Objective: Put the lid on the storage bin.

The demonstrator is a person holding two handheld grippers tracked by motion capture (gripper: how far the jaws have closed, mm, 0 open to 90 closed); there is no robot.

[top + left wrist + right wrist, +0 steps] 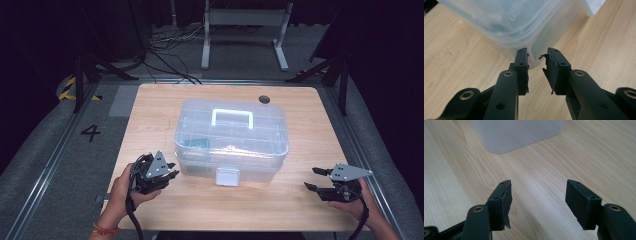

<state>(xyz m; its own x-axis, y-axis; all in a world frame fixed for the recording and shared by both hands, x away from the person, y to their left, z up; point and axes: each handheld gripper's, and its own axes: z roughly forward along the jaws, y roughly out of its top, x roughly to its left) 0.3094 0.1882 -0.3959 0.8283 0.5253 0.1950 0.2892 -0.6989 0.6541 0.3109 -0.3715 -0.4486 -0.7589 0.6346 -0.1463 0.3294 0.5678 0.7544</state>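
Fingers, left: the left gripper (167,170) sits at the box's near left corner, fingers (522,62) parted by a narrow gap, holding nothing, with the rounded corner just ahead of the tips.
Fingers, right: the right gripper (320,179) rests well apart from the box, fingers (501,195) spread wide and empty over bare wood.
Box: a clear plastic box (231,137) stands mid-worktop, lid down, white handle (232,117) folded flat on top, white latch (227,176) at the front facing the person.
Why placed so: likely set square with the latch forward so both grippers can reach it; the left looks ready to steady the corner.
Materials: box walls are smooth, cloudy and round-cornered, something teal dimly inside; finger pads are black rubber, frayed at the edges.
Worktop: pale wood (280,210) with fine grain, a cable hole (264,99) at the back.
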